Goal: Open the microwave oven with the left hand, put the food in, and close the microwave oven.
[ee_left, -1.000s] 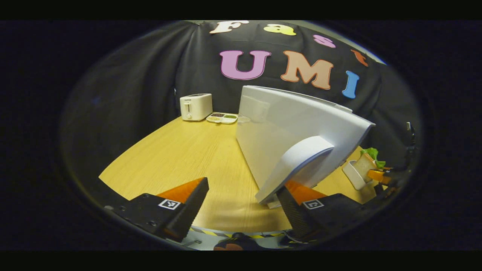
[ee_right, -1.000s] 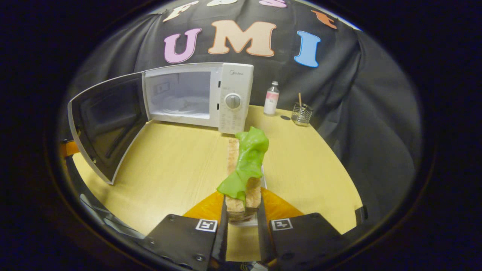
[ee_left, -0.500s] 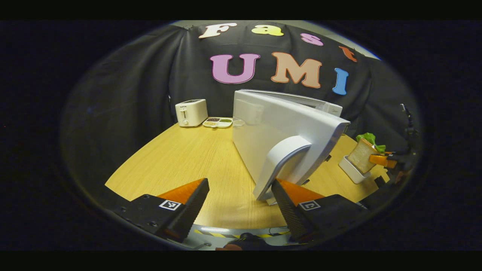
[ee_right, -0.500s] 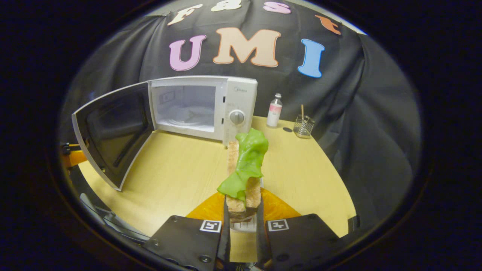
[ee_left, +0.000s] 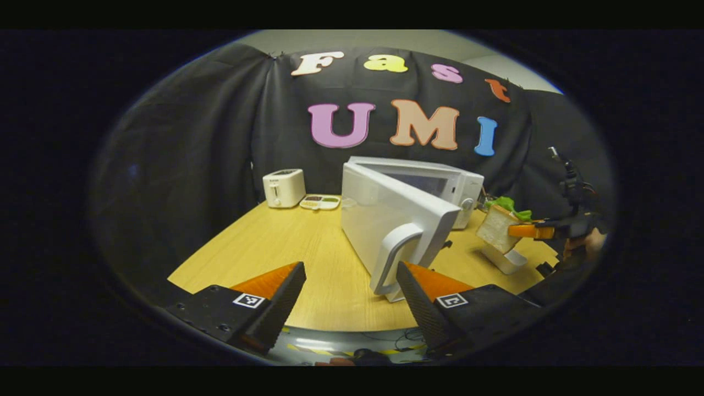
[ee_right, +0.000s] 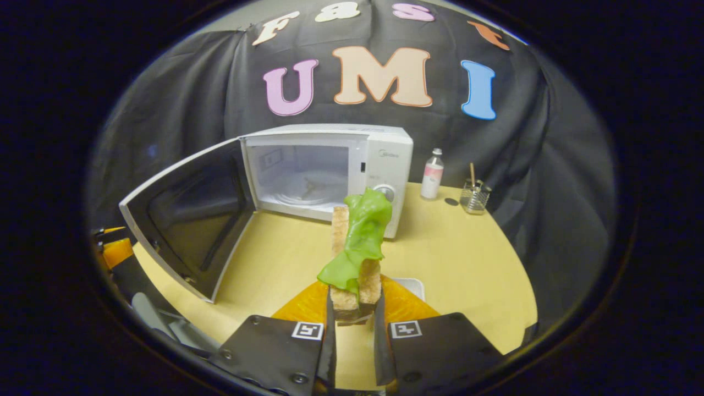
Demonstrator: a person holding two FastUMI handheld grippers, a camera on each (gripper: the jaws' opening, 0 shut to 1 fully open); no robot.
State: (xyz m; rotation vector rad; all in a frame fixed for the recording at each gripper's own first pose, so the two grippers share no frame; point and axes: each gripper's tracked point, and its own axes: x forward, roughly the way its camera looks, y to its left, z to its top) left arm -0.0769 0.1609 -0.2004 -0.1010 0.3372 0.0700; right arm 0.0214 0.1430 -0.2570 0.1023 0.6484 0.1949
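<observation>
**Sandwich up, cavity ahead and to the left**

Nearest to me in the right gripper view, my right gripper [ee_right: 353, 322] is clamped on the food, a slice of toast draped with a green lettuce leaf [ee_right: 357, 250], both fingers pressing its lower end. Its long axis stands upright, rising straight out of my fingers. Beneath it, on the pale wooden table [ee_right: 467, 269], lies a small white tray [ee_right: 411, 285].

Beyond the food sits the white box-shaped microwave oven [ee_right: 330, 173], its dark-lined door [ee_right: 190, 217] swung wide to the left of the cavity. The cavity opening lies ahead and slightly left of the toast, so I judge the coming move to be a forward push angled left, clear of the door's edge.

My left gripper [ee_left: 349, 300] has its fingers spread apart, holding nothing, just in front of the door's white curved handle [ee_left: 393, 256].

The left gripper view shows the door's outer face and handle; the right gripper view shows the cavity and the glass turntable [ee_right: 305, 192] inside.
</observation>
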